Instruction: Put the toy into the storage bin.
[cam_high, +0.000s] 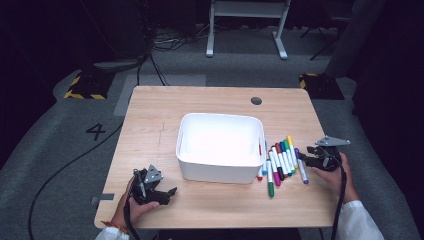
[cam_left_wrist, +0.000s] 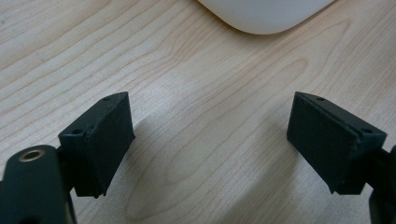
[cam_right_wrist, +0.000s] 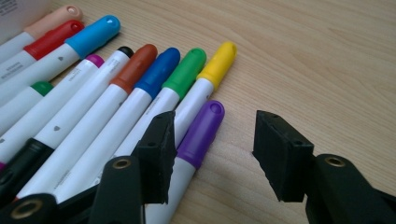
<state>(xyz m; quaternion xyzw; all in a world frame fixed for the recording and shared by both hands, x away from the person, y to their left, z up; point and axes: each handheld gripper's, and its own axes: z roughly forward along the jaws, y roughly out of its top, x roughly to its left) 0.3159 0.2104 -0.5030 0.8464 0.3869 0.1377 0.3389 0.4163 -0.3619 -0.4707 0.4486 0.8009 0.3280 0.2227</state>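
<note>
1. The right tongs (cam_right_wrist: 212, 154) stand open low over the surface (cam_high: 210, 200), straddling the purple marker (cam_right_wrist: 198, 140): one jaw sits on its inner side and the other is out over bare wood. The pads do not press on it yet.
2. That purple marker (cam_high: 301, 167) is the outermost of a row of markers (cam_high: 280, 162) lying side by side just right of the white bin (cam_high: 220, 145), which looks empty.
3. The left tongs (cam_left_wrist: 210, 140) rest open over bare wood near the bin's near-left corner, with nothing between the jaws.
4. Handling, as I judge it: the marker should be light, stiff and round, with smooth plastic that could roll or slip under a loose pinch.
5. The best hold is probably across the white barrel just below the cap, near the middle so it hangs level.
6. The yellow marker (cam_right_wrist: 212, 74) lies touching or just beside it, so the inner jaw has little room and may nudge that neighbour.
</note>
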